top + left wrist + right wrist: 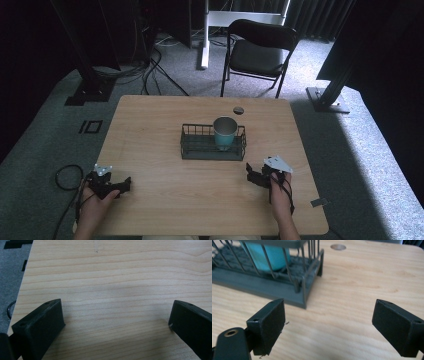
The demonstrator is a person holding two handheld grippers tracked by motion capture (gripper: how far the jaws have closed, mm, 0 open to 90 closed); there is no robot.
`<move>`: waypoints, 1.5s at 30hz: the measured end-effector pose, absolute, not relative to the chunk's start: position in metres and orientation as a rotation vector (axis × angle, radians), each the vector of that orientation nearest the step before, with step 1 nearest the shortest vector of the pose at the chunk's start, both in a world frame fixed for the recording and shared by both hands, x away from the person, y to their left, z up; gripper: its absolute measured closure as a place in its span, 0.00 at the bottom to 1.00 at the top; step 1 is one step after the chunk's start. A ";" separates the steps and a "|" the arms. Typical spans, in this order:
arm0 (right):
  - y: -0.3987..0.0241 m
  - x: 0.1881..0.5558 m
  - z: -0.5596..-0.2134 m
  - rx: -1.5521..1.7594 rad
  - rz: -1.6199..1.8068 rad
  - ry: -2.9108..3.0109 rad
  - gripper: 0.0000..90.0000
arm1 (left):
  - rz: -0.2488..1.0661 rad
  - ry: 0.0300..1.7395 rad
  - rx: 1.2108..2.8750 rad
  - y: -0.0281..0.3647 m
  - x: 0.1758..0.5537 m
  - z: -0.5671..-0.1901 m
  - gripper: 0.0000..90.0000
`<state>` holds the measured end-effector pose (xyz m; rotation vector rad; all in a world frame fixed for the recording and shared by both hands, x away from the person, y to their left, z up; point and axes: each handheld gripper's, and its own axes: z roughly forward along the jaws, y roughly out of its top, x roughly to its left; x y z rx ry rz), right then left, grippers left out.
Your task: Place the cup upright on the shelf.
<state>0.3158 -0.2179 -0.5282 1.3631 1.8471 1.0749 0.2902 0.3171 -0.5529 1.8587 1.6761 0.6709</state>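
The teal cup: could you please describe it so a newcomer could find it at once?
On the wooden table, look for the dark wire basket near the middle. The teal cup stands upright in its right half, the one coloured item there, with a grey inside.

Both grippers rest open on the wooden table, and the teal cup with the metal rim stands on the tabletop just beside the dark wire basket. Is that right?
Not quite. The teal cup with the metal rim stands inside the dark wire basket, at its right end, not beside it; the high view shows this. The rest holds: the left gripper and the right gripper are both open at the wooden table.
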 end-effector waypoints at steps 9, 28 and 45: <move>-0.232 0.308 -0.536 1.395 1.065 1.869 0.12 | 0.671 1.676 1.859 0.317 0.290 -0.553 0.00; -0.251 0.294 -0.547 1.372 0.990 1.960 0.12 | 0.671 1.675 1.859 0.317 0.290 -0.553 0.00; -0.289 0.286 -0.553 1.312 0.992 2.119 0.12 | 0.671 1.675 1.860 0.317 0.290 -0.553 0.00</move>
